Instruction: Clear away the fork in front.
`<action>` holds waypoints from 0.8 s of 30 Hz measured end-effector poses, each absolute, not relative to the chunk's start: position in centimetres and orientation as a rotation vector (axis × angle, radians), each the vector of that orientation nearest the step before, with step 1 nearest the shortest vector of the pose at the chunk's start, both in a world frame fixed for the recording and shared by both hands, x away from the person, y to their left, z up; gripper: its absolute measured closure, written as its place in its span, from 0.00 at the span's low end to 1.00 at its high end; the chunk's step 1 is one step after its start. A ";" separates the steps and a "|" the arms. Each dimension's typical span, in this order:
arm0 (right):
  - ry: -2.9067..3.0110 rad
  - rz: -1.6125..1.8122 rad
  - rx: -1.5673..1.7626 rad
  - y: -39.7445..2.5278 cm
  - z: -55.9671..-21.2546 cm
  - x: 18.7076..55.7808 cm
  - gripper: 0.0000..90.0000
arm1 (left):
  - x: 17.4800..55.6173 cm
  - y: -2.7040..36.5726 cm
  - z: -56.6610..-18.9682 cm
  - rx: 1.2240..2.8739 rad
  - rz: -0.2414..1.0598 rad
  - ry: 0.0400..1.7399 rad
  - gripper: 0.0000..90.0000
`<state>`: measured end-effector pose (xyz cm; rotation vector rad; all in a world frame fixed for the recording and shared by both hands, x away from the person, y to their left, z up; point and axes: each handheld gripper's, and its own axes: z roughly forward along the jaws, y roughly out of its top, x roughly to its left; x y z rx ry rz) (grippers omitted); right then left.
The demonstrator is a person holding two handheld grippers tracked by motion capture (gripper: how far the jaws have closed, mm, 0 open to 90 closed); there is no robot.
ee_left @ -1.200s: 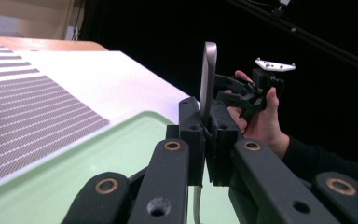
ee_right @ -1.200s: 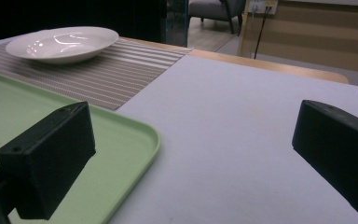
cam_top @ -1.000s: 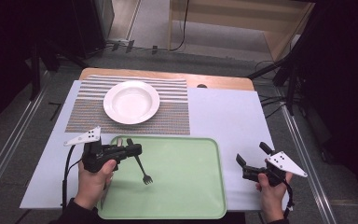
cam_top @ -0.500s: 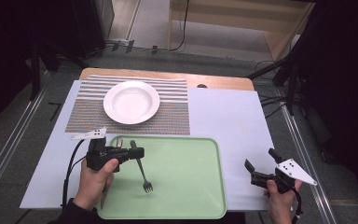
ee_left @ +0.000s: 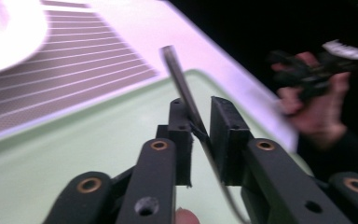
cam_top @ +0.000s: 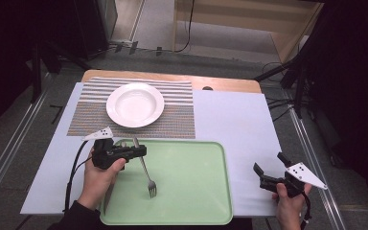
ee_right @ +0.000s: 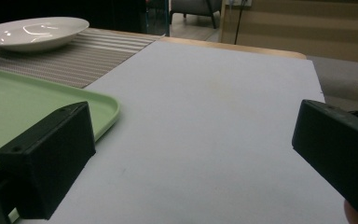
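Observation:
A metal fork (cam_top: 146, 172) slants over the green tray (cam_top: 191, 191), tines low toward me and handle end up by the tray's far rim. My left gripper (cam_top: 143, 151) is shut on its handle; in the left gripper view the jaws (ee_left: 198, 128) pinch the thin fork handle (ee_left: 179, 77). My right gripper (cam_top: 269, 164) is open with nothing in it, held low over the pale sheet right of the tray. In the right gripper view its wide-apart jaws (ee_right: 191, 154) frame bare sheet.
A white plate (cam_top: 135, 104) rests on a striped placemat (cam_top: 177, 117) beyond the tray. A slim grey piece, perhaps a knife (cam_top: 107, 195), lies at the tray's left edge. The pale sheet (cam_top: 230, 120) covers the table; the tray corner (ee_right: 107, 105) is left of my right gripper.
My left gripper shifted slightly right with the fork, whose tines swung nearer to me. The right hand drew back toward the front right corner, still open.

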<state>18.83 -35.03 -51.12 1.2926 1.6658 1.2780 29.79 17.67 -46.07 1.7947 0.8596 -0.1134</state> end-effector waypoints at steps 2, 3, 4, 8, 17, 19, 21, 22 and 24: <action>1.664 1.284 1.306 -35.0 -51.2 18.8 0.00 | 30.0 17.5 -46.5 1.819 -0.069 0.890 0.83; 1.669 1.285 1.301 -35.2 -51.2 18.9 0.00 | 30.2 17.5 -46.7 1.834 -0.062 0.897 0.80; 1.669 1.285 1.301 -35.2 -51.2 18.9 0.00 | 30.3 17.4 -46.9 1.841 -0.050 0.914 0.80; 1.683 1.294 1.299 -35.1 -51.4 19.1 0.00 | 30.9 17.3 -47.5 1.868 -0.042 0.988 0.77; 1.678 1.306 1.309 -35.1 -51.5 19.1 0.00 | 31.4 17.1 -48.4 1.907 -0.069 1.071 0.74; 1.676 1.306 1.309 -35.1 -51.5 19.1 0.00 | 31.5 17.0 -48.6 1.919 -0.073 1.079 0.73; 1.678 1.305 1.308 -35.1 -51.5 19.1 0.00 | 31.6 16.9 -48.9 1.928 -0.074 1.097 0.73; 1.678 1.305 1.309 -35.1 -51.5 19.1 0.00 | 31.6 16.9 -48.9 1.929 -0.076 1.096 0.74; 1.678 1.305 1.307 -35.1 -51.5 19.1 0.00 | 31.6 16.9 -48.9 1.935 -0.067 1.101 0.74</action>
